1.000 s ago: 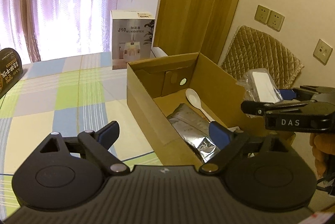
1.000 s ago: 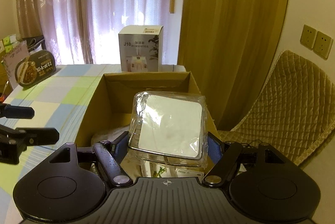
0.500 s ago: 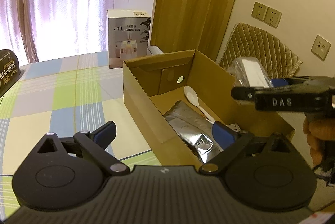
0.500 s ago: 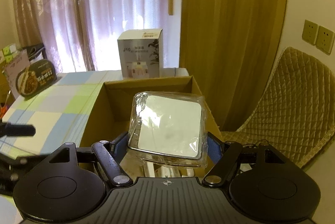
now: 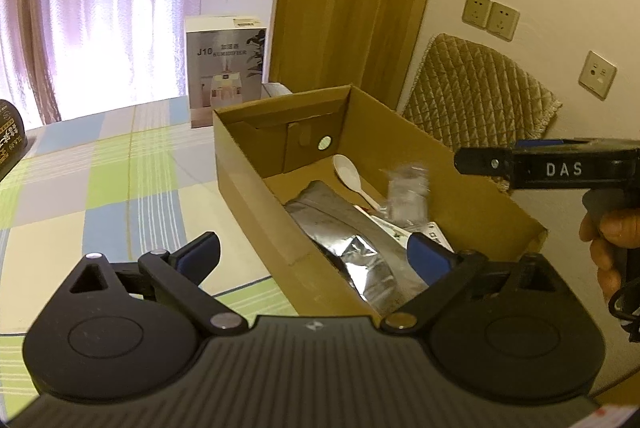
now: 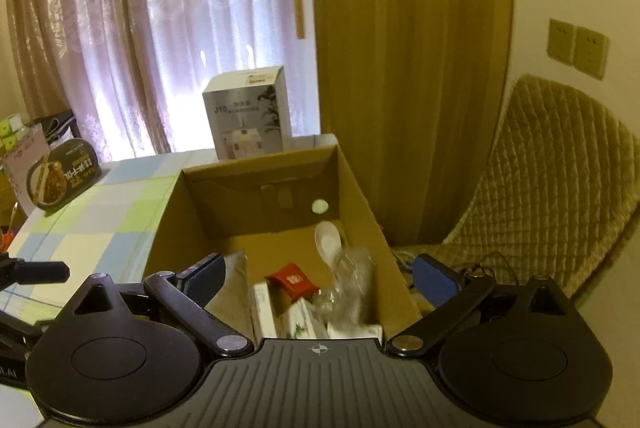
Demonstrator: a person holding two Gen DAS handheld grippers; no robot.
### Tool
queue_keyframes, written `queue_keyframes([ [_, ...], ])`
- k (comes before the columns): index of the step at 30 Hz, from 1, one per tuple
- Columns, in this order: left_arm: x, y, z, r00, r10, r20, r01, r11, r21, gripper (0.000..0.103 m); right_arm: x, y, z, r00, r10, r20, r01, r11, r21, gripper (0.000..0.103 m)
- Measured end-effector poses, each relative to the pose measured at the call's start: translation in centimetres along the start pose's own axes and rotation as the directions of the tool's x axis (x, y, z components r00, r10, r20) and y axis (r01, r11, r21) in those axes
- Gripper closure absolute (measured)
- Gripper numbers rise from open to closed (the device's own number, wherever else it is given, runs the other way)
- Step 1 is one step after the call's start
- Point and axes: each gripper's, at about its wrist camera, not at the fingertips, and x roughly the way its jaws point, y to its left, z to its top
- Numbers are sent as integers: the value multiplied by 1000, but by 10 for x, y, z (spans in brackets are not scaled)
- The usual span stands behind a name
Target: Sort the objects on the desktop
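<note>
An open cardboard box (image 5: 256, 196) stands on the checked tablecloth (image 5: 100, 188). Inside lie a silver foil pouch (image 5: 344, 240), a white spoon (image 5: 348, 168) and a red packet (image 6: 294, 280). A clear plastic-wrapped packet (image 5: 406, 196) shows blurred inside the box by the right wall, free of any finger; the right wrist view has the same packet (image 6: 348, 288) below the spoon (image 6: 328, 244). My right gripper (image 6: 320, 274) is open and empty above the box's near end. My left gripper (image 5: 312, 254) is open over the box's left wall, holding nothing.
A white humidifier carton (image 5: 226, 68) stands behind the box. A black food tray (image 6: 60, 180) leans at the table's far left. A quilted chair (image 5: 480, 88) sits right of the box by the wall. A hand (image 5: 612, 240) holds the right gripper's handle.
The right gripper opened and let go of the plastic-wrapped packet, which dropped into the box. The left gripper stayed open and hardly moved.
</note>
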Motion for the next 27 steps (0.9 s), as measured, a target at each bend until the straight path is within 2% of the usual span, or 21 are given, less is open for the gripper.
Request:
queue_keyframes([
  [9,-23,-23,-12,1000,-14,-13,14,1000,26,4,-42,-5,-14,999,-25,-22,24,999,-26,2],
  [22,-100,-64,-31,997,76,8,-76,997,-11,3,-136,2,-21,1000,10,-17,-11,999,-37,2],
  [27,-130,-77,-39,995,98,27,-96,993,-63,2,-166,14,-28,999,28,-26,-29,998,-56,2],
])
